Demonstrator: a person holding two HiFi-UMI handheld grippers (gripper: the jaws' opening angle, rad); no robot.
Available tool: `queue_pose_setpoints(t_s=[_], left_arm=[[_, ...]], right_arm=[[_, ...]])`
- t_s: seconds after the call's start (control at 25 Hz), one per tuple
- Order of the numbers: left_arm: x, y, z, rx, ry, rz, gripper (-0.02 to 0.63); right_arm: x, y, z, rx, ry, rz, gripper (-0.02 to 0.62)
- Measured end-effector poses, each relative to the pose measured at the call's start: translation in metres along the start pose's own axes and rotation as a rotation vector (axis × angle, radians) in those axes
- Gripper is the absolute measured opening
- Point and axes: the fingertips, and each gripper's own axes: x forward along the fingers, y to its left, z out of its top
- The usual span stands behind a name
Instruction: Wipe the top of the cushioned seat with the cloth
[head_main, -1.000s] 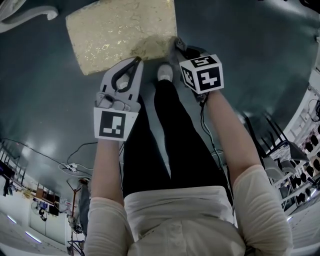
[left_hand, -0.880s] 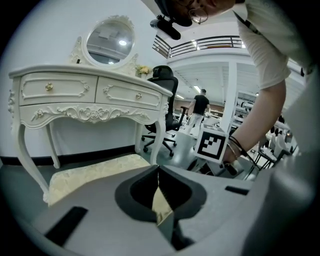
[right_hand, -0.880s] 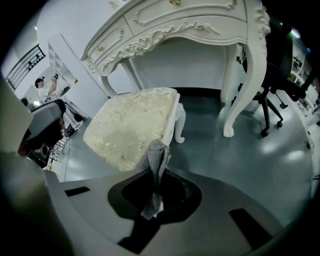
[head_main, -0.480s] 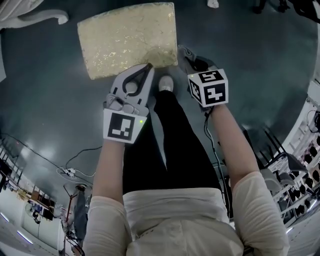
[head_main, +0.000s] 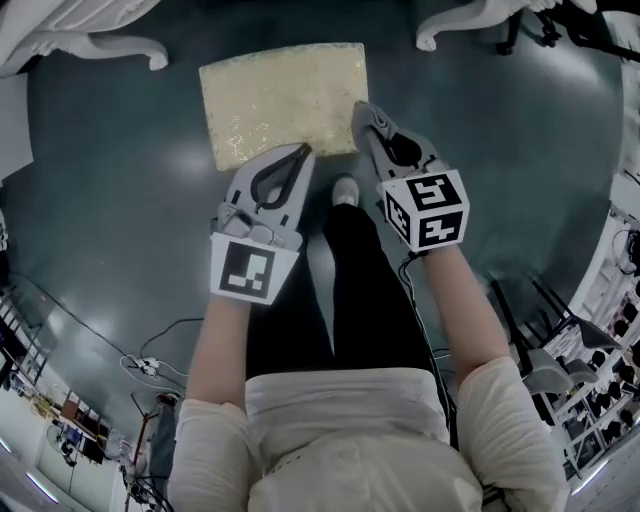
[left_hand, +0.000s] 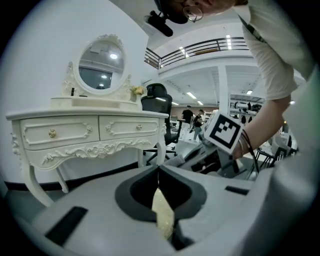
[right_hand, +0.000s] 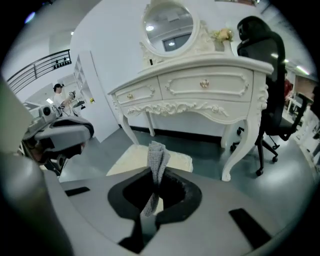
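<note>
Our right gripper (head_main: 363, 112) is clamped on the grey cloth (right_hand: 157, 156), which sticks up between its jaws; our left gripper (head_main: 300, 152) is closed on nothing. We hold both at the near edge of the cushioned seat (head_main: 280, 95), before the white dressing table (right_hand: 200, 85).

My count off the feeds: mostly ones and twos.
I see two grippers, the left gripper (head_main: 302, 151) and the right gripper (head_main: 360, 108), each with one marker cube (head_main: 428, 208); one cushioned seat (head_main: 280, 100); one cloth (right_hand: 157, 155); one dressing table (right_hand: 200, 107) bearing one mirror (right_hand: 167, 22) and two drawers (right_hand: 205, 84); one office chair (right_hand: 270, 75); distant people (left_hand: 188, 115), perhaps three, too small for me to be sure.
</note>
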Motion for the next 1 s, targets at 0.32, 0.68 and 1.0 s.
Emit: queue_pose_setpoints(t_s=[0.32, 0.68, 1.0], left_arm=[[-0.065, 0.042, 0.062, 0.017, -0.035, 0.049, 0.002], [-0.131, 0.072, 0.156, 0.05, -0.091, 0.123, 0.002], [-0.183, 0.095, 0.245, 0.104, -0.146, 0.205, 0.002]], right_arm=[[-0.053, 0.049, 0.101, -0.044, -0.205, -0.043, 0.026], [-0.122, 0.088, 0.193, -0.108, -0.349, -0.079, 0.026], [-0.198, 0.102, 0.282, -0.151, -0.494, -0.113, 0.026]])
